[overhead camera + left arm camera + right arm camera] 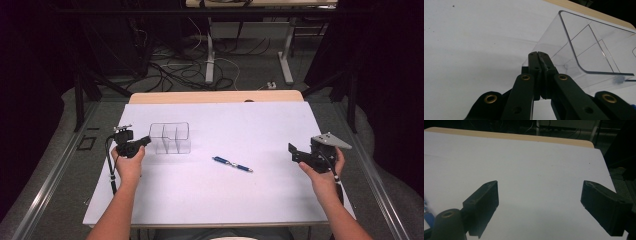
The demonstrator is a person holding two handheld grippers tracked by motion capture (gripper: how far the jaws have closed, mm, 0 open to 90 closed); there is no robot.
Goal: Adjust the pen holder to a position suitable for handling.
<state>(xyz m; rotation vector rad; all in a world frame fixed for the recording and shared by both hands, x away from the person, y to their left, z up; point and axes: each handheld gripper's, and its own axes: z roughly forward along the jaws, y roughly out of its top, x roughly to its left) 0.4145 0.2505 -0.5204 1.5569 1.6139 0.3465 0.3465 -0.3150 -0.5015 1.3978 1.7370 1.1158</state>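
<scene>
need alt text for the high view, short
Seen from above, a person holds a gripper in each hand over a white table: the left gripper, jaws shut, sits beside a clear compartmented box, and the right gripper is open near the table's right edge. A blue pen lies between them.

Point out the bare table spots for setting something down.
Free: the near strip between the hands, below the pen; the far right, behind the right gripper. Crowded: far left, where the left gripper meets the clear box.
</scene>
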